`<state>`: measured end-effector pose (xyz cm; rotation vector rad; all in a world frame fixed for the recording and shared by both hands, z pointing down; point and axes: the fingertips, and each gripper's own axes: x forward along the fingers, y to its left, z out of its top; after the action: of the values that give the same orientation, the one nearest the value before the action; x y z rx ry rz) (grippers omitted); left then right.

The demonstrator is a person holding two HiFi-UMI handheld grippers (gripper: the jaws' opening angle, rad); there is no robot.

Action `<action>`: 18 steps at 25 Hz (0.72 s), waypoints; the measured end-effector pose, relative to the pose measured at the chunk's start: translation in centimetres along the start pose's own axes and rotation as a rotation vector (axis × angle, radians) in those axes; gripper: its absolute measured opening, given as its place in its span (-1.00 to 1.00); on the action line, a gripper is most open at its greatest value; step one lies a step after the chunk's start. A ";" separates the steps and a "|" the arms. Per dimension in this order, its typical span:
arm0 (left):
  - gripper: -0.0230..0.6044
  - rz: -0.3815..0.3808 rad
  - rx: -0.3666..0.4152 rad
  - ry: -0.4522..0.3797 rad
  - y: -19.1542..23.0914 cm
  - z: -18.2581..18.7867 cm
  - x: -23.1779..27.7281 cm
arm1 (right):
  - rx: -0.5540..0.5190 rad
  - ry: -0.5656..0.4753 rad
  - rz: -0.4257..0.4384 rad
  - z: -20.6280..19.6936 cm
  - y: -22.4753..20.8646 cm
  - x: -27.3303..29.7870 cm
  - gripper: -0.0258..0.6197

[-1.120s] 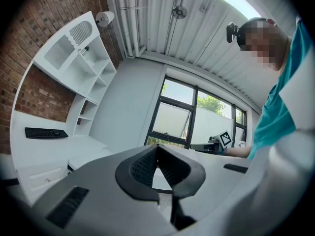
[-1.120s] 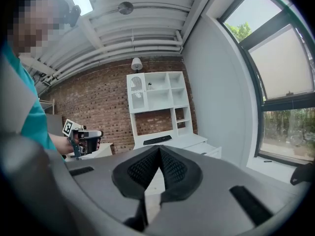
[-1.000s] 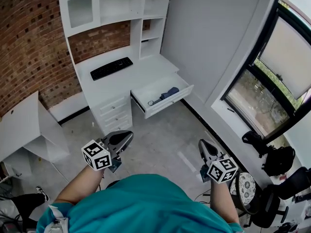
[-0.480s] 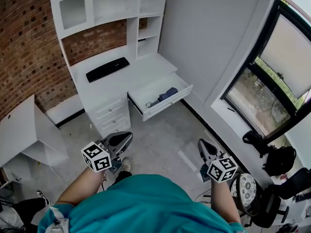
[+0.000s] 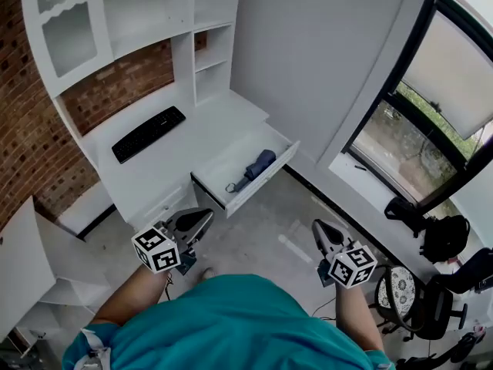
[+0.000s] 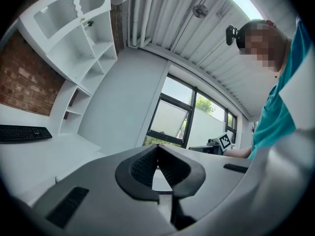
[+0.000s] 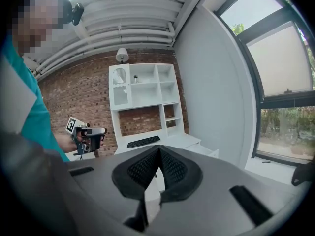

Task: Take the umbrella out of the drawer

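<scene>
The umbrella [image 5: 256,164], dark blue and folded, lay lengthwise in the drawer [image 5: 267,179], its strap end toward the nearer corner. The drawer stood pulled well out from under the desk [image 5: 208,133], so the umbrella was exposed from above and nothing covered it. A black keyboard [image 5: 148,133] sat further back on the desk, clear of the drawer. The left claw [image 5: 205,216] and the right claw [image 5: 317,227] were held in front of the person's chest, over the floor and well short of the drawer. Both had their tips pressed together with nothing between them, probably because no grasp was due yet. The nearer right claw looked better placed to open and reach in.
</scene>
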<state>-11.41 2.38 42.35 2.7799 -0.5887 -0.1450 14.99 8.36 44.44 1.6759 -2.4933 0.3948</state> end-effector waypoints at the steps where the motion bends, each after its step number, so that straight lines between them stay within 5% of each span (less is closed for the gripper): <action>1: -0.88 -0.017 0.003 0.007 1.4 0.7 0.5 | 0.006 -0.001 -0.010 0.4 0.0 1.4 -0.86; 18: -0.88 -0.116 -0.036 0.038 18.2 6.0 3.8 | 0.015 0.018 -0.113 5.1 -1.2 16.5 -0.86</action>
<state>-15.82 -16.68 42.09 2.7759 -0.4112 -0.1263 9.98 -8.22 43.62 1.7999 -2.3756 0.4155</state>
